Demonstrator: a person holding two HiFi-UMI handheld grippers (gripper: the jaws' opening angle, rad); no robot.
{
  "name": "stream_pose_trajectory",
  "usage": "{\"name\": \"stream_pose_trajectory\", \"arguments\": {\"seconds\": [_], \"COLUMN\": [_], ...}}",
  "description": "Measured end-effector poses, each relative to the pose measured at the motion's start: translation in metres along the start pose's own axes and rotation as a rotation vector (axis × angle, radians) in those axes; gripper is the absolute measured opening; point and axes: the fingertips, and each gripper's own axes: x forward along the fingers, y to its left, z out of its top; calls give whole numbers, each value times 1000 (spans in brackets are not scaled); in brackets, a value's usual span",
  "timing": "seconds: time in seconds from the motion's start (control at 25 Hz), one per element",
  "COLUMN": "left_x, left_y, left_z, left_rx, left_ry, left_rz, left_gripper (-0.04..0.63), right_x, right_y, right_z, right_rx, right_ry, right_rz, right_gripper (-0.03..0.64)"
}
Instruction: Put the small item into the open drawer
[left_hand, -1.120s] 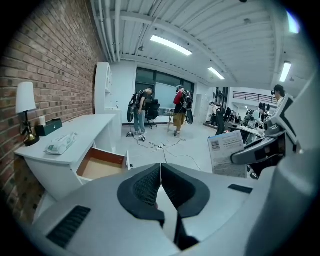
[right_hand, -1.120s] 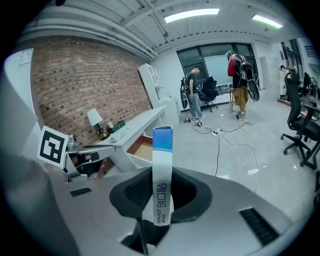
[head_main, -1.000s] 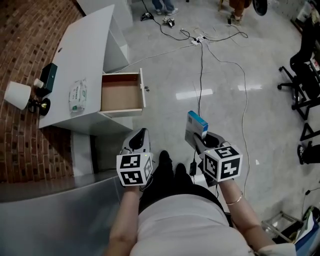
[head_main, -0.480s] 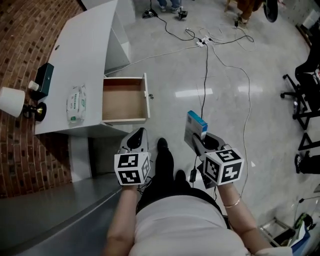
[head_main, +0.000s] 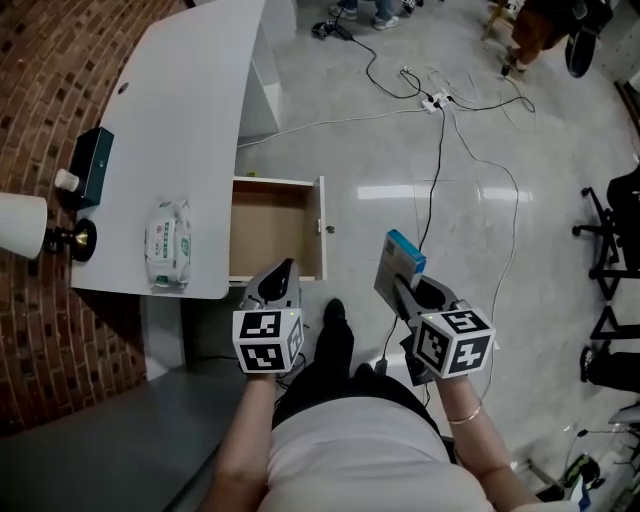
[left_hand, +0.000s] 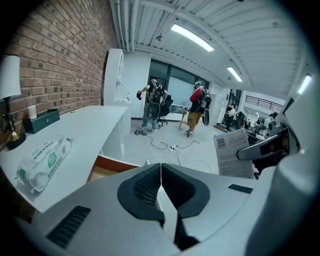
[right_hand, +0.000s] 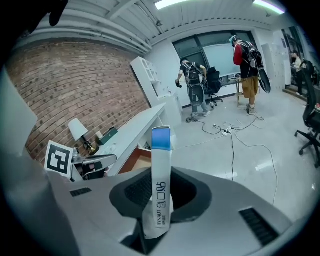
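A small flat white box with a blue end (head_main: 397, 266) stands upright in my right gripper (head_main: 402, 292), over the floor to the right of the open drawer (head_main: 322, 229). The jaws are closing, and their pads press on the box (right_hand: 159, 186). The wooden drawer, with nothing showing inside, sticks out from the white desk (head_main: 180, 120). My left gripper (head_main: 279, 278) hovers just in front of the drawer's near corner, shut with nothing in it (left_hand: 160, 186). The left gripper view also catches the box (left_hand: 235, 153) off to its right.
On the desk lie a pack of wipes (head_main: 167, 244), a dark box (head_main: 90, 165) and a lamp (head_main: 22, 224) by the brick wall. Cables (head_main: 440, 100) run over the floor behind the drawer. An office chair (head_main: 612, 235) stands far right. People stand in the background (right_hand: 194, 82).
The desk and drawer have come closer and lower in the head view as the person stepped toward them. Both grippers keep their places in front of the body, the box still held.
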Motion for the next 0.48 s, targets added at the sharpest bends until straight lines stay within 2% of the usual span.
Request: {"name": "stream_pose_trajectory", "arguments": {"seconds": [0.24,0.48], "left_x": [28,50], "left_y": [42,65], "left_z": [25,38], "left_rx": [-22,-57], "left_ry": [-2,-2], "left_rz": [3,31], "left_gripper": [24,23], "right_x": [45,78], "right_y": [11,17], "right_z": [36,69], "right_rx": [-16,-56], "right_ry": [19,36], "right_rz": [-1,36], "right_gripper": [80,79]}}
